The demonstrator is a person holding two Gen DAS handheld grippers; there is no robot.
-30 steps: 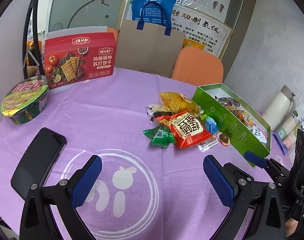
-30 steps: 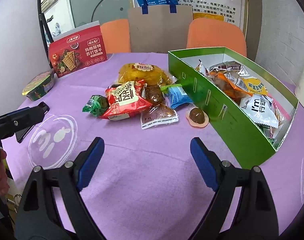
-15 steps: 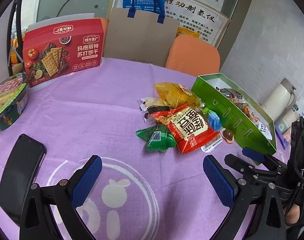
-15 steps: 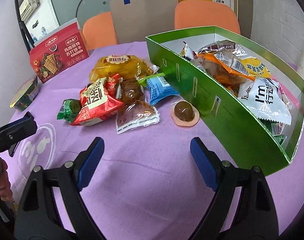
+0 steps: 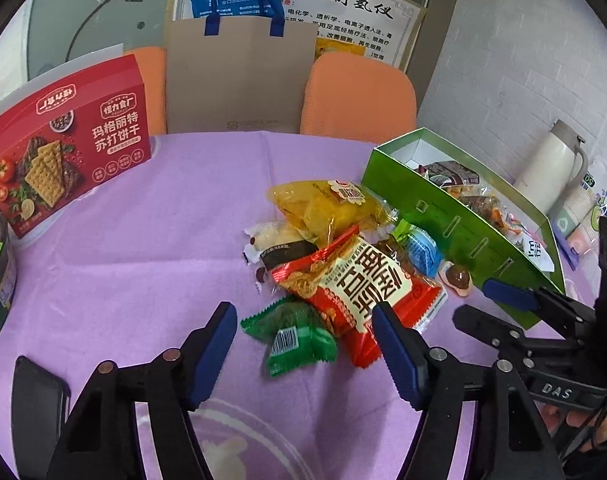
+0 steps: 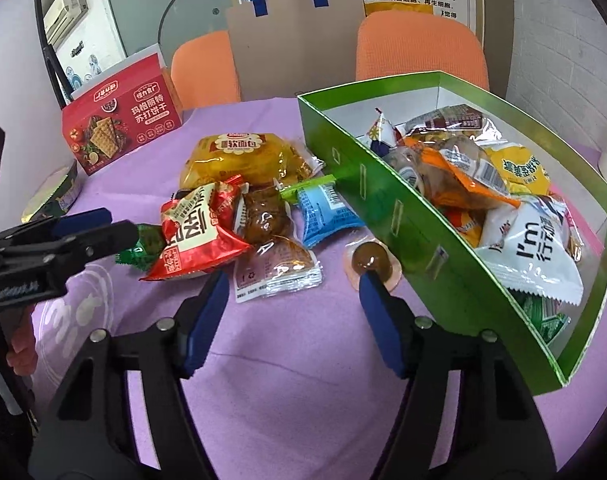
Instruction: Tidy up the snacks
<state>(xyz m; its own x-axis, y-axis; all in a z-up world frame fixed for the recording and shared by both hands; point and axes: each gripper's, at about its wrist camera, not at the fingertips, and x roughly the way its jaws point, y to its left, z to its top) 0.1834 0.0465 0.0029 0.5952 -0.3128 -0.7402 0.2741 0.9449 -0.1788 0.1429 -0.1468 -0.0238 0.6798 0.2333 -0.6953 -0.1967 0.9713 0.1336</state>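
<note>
1. Purple cloth [image 5: 143, 240] carries a heap of loose snacks just beside the green box [image 6: 403, 216], which is already partly filled.
2. Step in hand, as I judge it: reaching for the next packets. Both tools are wide open and hold nothing.
3. Left gripper [image 5: 303, 354] frames the green packet [image 5: 295, 334], which lies between its pads, with the red bag [image 5: 355, 284] touching it on the far side.
4. Right gripper [image 6: 291, 312] sits near the clear pouch [image 6: 277, 270]; the round sweet [image 6: 371, 266] lies just by its right pad.
5. Next move likely calls for closing on one packet only, then lifting it over the box wall.
</note>
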